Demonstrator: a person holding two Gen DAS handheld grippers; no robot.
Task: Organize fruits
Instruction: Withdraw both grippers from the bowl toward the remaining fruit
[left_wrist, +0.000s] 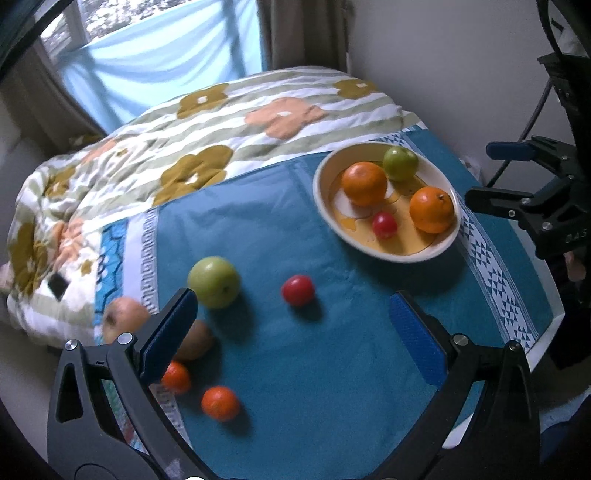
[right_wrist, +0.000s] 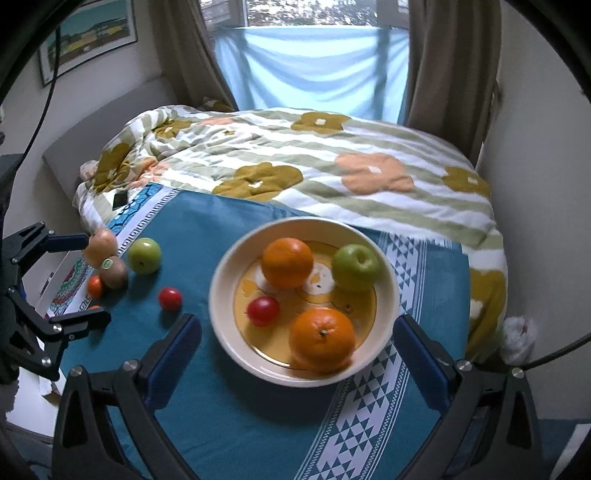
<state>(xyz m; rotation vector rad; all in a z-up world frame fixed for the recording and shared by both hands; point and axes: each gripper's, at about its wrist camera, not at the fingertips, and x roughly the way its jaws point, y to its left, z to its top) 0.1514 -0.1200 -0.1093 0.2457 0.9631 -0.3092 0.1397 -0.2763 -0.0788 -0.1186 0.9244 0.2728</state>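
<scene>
So the cream bowl (right_wrist: 221, 325) sits on the blue-clothed surface (right_wrist: 229, 413) and it's got four fruits in it: one orange (right_wrist: 287, 262) toward the back, a green apple (right_wrist: 355, 267) beside it on the right, a second orange (right_wrist: 321, 339) at the front, and a little red fruit (right_wrist: 263, 311) on the left side of the yellow middle. The front orange looks a bit blurred.

Everything else is loose on the cloth off to the left of the bowl: another green apple (left_wrist: 213, 282), a second small red fruit (left_wrist: 298, 290), two small tangerines (left_wrist: 220, 403) near the edge, a brown kiwi (right_wrist: 115, 272) with a sticker, and a pale reddish apple (right_wrist: 100, 244) right at the corner, touching the kiwi.

The right tool (right_wrist: 297, 363) hovers over the bowl pointing steeply down, jaws wide apart, nothing between the pads, and the bowl's front rim sits between them in its view. The left tool (left_wrist: 293, 334) is angled down over the loose pile, also spread wide and empty; its left finger (left_wrist: 170, 332) overlaps the kiwi in its own view. Behind the surface there's a bed with a flowery duvet (right_wrist: 332, 166).
</scene>
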